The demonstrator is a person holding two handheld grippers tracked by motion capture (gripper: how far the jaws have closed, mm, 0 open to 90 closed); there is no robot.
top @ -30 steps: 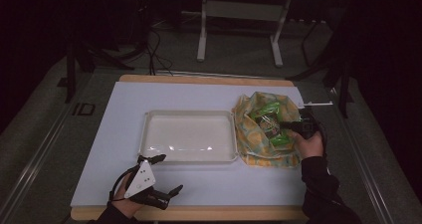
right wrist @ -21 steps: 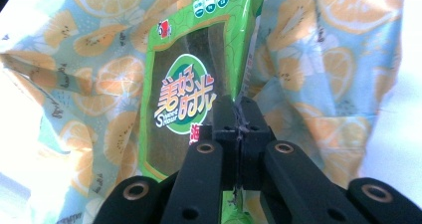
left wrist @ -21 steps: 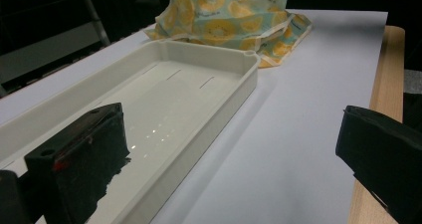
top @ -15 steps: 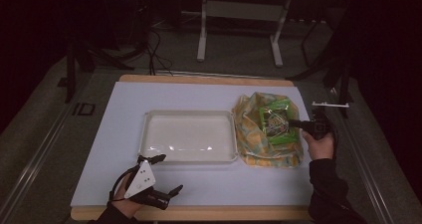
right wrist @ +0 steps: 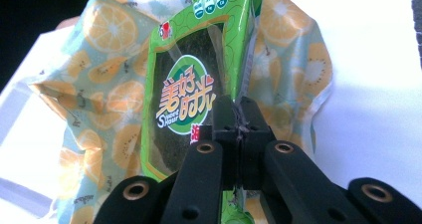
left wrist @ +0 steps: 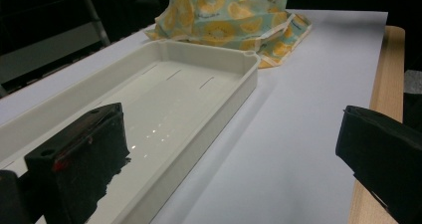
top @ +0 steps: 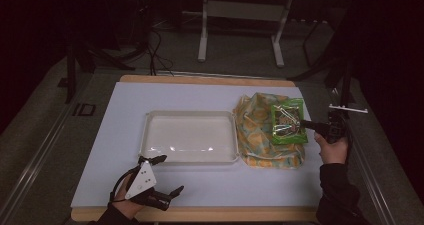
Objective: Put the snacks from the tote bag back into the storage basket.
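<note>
Right gripper (top: 306, 124) clamped on the near edge of a green snack packet (top: 288, 120), jaws pressed together on the wrapper, as seen in the right gripper view (right wrist: 238, 115). Packet lying on a crumpled orange-print bag (top: 260, 135) at the right side of the bench (top: 200, 97). Just left of the bag, an empty white tray (top: 189, 136) at the middle of the white sheet. Left gripper (top: 161, 177) spread wide, holding nothing, near the front edge of the bench, beside the tray's near left corner.
</note>
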